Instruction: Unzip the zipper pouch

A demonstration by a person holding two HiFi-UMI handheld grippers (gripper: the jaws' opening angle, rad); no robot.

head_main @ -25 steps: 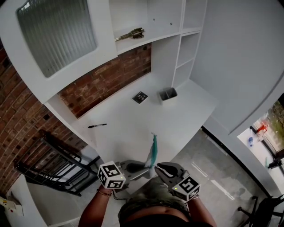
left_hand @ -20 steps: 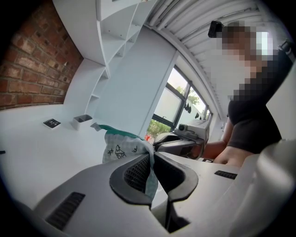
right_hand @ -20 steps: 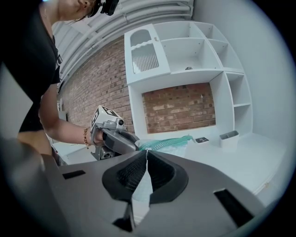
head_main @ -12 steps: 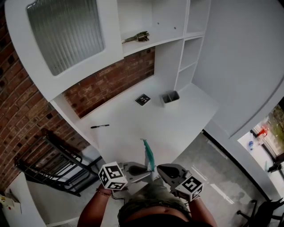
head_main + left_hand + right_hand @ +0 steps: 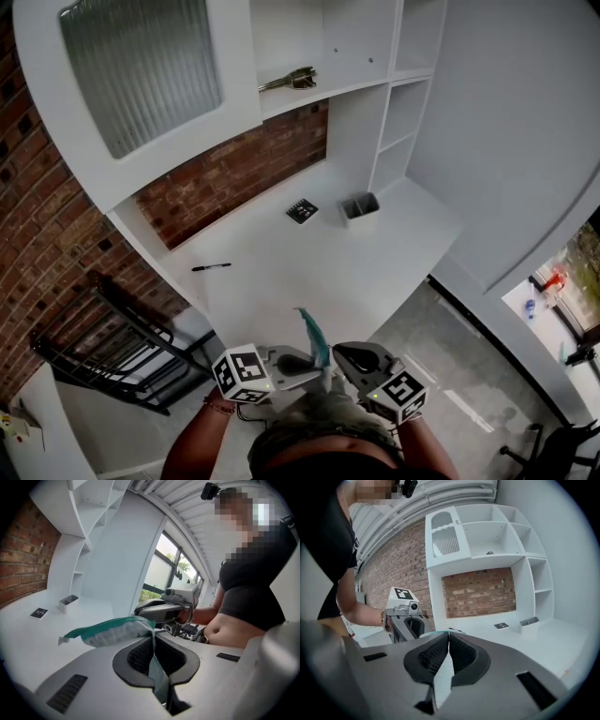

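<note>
1. Left gripper (image 5: 153, 639) is clamped tight on one end of the zipper pouch (image 5: 110, 632). The fabric runs down through its closed, ribbed black pads, and the rest of the bag hangs out past the tips toward the left of that gripper's view.
2. Right gripper (image 5: 448, 639) is closed too, with a thin pale strip nipped between its pads and a sliver of teal just beyond the tips. I can't tell whether that strip is the zipper pull or only the pouch's edge.
3. From the head view, the two grippers face each other low in the middle of the frame with their tips almost meeting. The pouch rises from between them as a narrow teal strip leaning to the upper left, held in the air above the near edge of the white desk (image 5: 309, 253).
4. What matters next, I'd say, is the pouch's long axis. The teal zipper tape runs along the top edge, away from the left grip. Both grippers are equally near that end, so the left would anchor while the right pulls along the tape.
5. The pouch looks soft and limp, a speckled grey-white body with a woven teal band. It is likely to sag and twist unless kept taut.
</note>
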